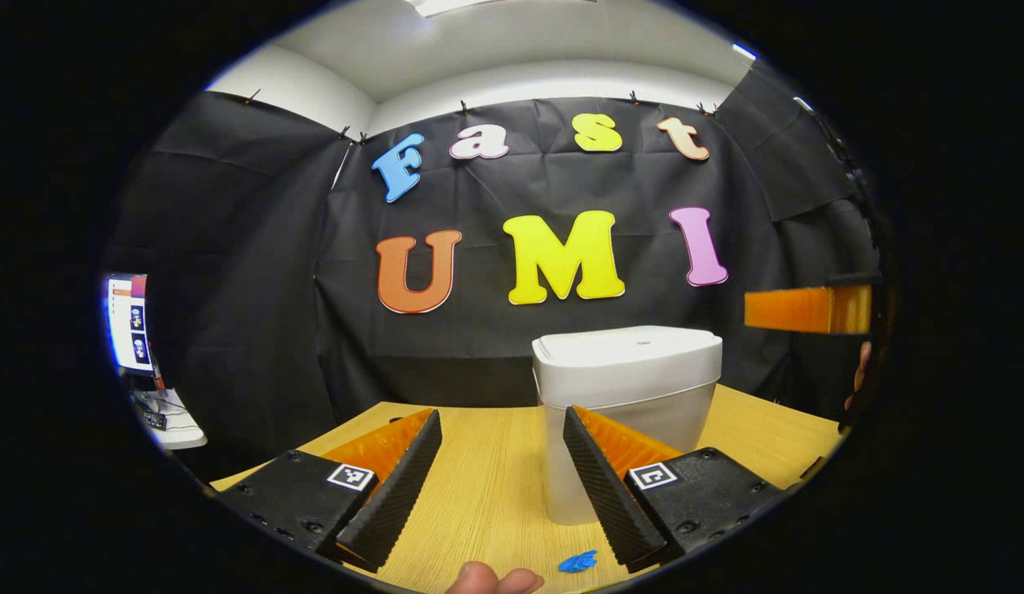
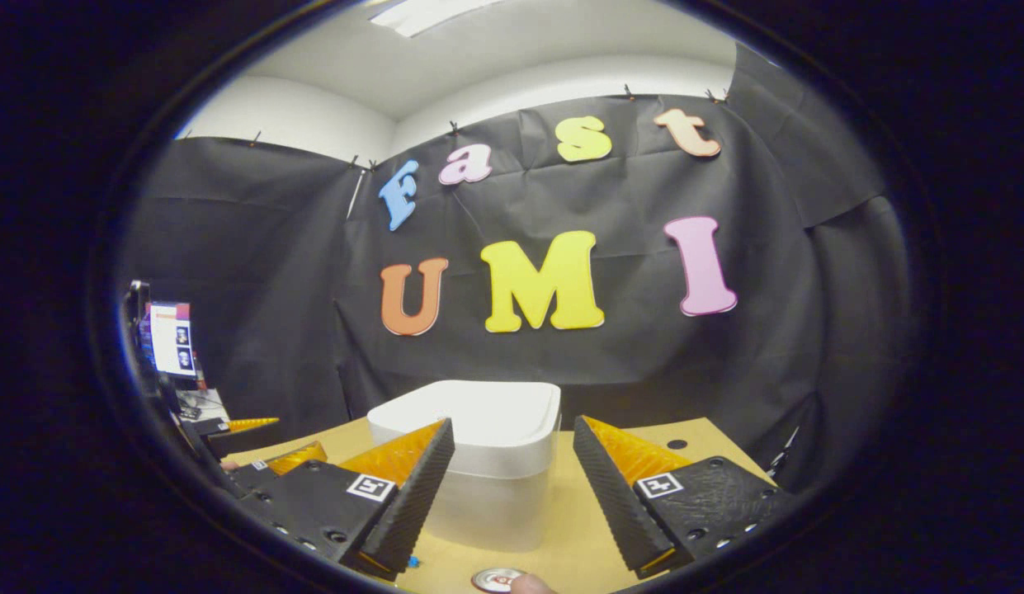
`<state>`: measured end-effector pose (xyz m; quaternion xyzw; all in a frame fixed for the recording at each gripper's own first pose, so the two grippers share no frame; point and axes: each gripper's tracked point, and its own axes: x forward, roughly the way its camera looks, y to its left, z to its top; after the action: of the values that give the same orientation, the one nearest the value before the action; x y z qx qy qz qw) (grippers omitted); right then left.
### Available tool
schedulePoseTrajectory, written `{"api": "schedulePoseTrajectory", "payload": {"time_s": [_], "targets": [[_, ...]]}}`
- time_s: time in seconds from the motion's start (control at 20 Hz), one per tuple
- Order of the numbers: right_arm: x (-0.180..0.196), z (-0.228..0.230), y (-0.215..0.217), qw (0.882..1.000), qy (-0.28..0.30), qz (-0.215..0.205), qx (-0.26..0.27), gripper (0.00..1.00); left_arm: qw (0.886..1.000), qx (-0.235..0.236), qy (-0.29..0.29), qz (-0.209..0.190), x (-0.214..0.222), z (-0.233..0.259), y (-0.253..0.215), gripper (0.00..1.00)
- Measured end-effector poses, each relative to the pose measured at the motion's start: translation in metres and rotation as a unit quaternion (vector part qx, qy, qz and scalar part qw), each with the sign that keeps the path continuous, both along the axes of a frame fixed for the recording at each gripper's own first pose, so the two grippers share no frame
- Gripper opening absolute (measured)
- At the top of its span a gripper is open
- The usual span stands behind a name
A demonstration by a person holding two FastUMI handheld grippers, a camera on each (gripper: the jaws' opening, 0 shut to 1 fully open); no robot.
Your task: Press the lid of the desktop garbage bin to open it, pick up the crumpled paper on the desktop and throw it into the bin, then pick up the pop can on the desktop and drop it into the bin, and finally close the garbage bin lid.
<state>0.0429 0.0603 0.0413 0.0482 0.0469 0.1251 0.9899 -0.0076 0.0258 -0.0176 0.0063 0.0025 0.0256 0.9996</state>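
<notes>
1. Left gripper (image 1: 502,429): jaws spread wide, nothing between them, held above the wooden desktop (image 1: 487,495) and pointed at the garbage bin (image 1: 627,396).
2. Right gripper (image 2: 513,437): jaws likewise spread, gripping nothing, raised above the desktop and looking slightly down onto the bin.
3. Garbage bin: white, upright on the desktop, close ahead of both grippers. Lid (image 2: 470,417) down and flat on the body, as seen in the right gripper view.
4. Pop can (image 2: 497,579): silver top visible at the bottom edge of the right gripper view, on the desktop on the near side of the bin. A fingertip (image 2: 530,585) just beside it.
5. Crumpled paper: location cannot be told.
6. Small blue scrap (image 1: 578,562) lying on the desktop near the bin's base, below the left gripper.
7. Fingertips (image 1: 495,580) of a person at the bottom edge of the left gripper view.
8. Lit monitor (image 1: 129,323) off to the far left, beyond the desktop.
9. Other gripper's finger (image 1: 804,309) held level at the right edge of the left gripper view, higher than the bin's lid.
</notes>
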Motion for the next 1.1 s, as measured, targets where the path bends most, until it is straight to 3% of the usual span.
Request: {"api": "schedulePoseTrajectory", "payload": {"time_s": [0.05,0.1,0.15,0.2,0.35,0.4,0.5,0.6,0.7,0.9,1.1], "targets": [[0.004,0.001,0.008,1.000,0.010,0.013,0.000,0.88,1.000,0.000,0.001,0.002,-0.002,-0.001,0.003,0.96],[0.011,0.003,0.016,1.000,0.016,0.024,-0.002,0.81,1.000,0.001,0.000,0.003,-0.003,-0.003,0.006,0.96],[0.017,0.003,0.022,0.999,0.022,0.031,-0.008,0.83,1.000,0.000,0.001,0.005,-0.004,-0.003,0.008,0.96],[0.022,0.001,0.029,0.999,0.030,0.040,-0.018,0.73,1.000,0.000,0.001,0.006,-0.006,-0.005,0.010,0.96],[0.038,-0.001,0.040,0.997,0.042,0.052,-0.042,0.57,1.000,-0.004,0.003,0.010,-0.009,-0.008,0.017,0.96],[0.043,-0.001,0.046,0.996,0.042,0.056,-0.049,0.37,1.000,-0.005,0.003,0.012,-0.010,-0.010,0.021,0.96],[0.047,-0.002,0.059,0.994,0.037,0.071,-0.068,0.31,1.000,-0.010,0.007,0.014,-0.010,-0.013,0.026,0.96],[0.048,-0.002,0.061,0.993,0.034,0.065,-0.090,0.36,1.000,-0.009,0.009,0.017,-0.011,-0.016,0.031,0.96],[0.058,-0.005,0.070,0.993,0.025,0.069,-0.089,0.06,1.000,-0.007,0.010,0.021,-0.012,-0.018,0.035,0.96],[0.063,-0.006,0.085,0.992,0.049,0.092,-0.067,0.00,1.000,-0.015,0.013,0.023,-0.013,-0.021,0.042,0.96],[0.067,-0.017,0.084,0.988,0.081,0.100,-0.081,0.00,1.000,-0.018,0.013,0.021,-0.013,-0.022,0.043,0.96]]}}
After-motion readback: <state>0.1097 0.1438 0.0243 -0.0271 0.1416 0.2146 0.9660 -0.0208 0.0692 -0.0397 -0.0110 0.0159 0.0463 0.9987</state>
